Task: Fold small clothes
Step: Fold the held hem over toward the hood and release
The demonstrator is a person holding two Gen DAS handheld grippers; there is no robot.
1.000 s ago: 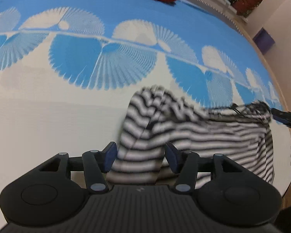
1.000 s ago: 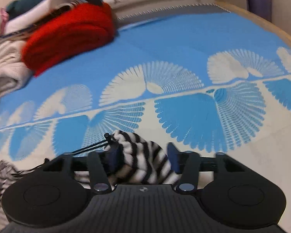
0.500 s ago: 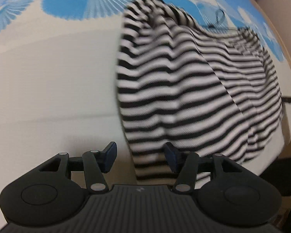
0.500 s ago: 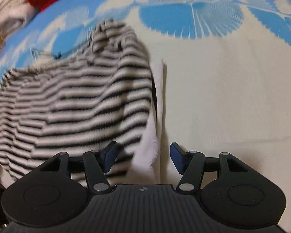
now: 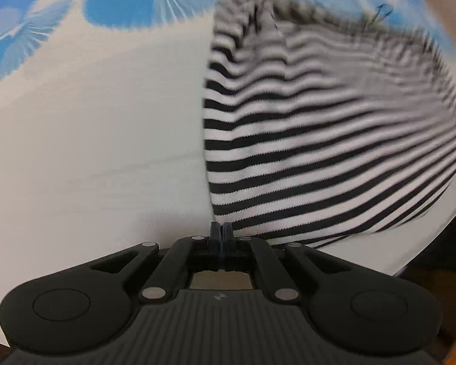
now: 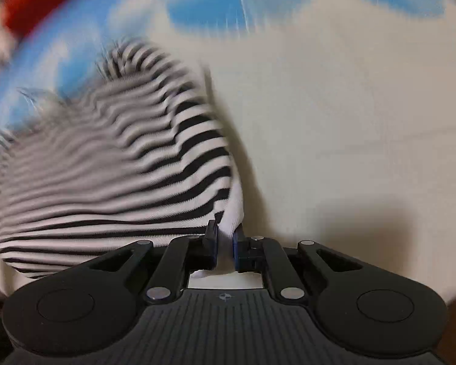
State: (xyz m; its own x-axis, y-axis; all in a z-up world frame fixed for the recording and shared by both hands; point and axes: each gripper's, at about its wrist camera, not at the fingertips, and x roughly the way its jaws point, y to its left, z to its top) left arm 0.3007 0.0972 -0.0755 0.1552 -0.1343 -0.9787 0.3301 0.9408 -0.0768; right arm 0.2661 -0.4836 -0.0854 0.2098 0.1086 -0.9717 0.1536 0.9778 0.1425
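Steeply tipped downward, the left gripper (image 5: 220,231) has its jaws together at the striped garment's (image 5: 319,158) near corner; the right gripper (image 6: 225,243) is closing, pinching its white hem, on the bedspread (image 5: 91,152).

My work surface is a bed spread with a cream-and-blue fan-patterned cloth (image 5: 91,140); a black-and-white striped knit garment (image 5: 319,158) lies on it.
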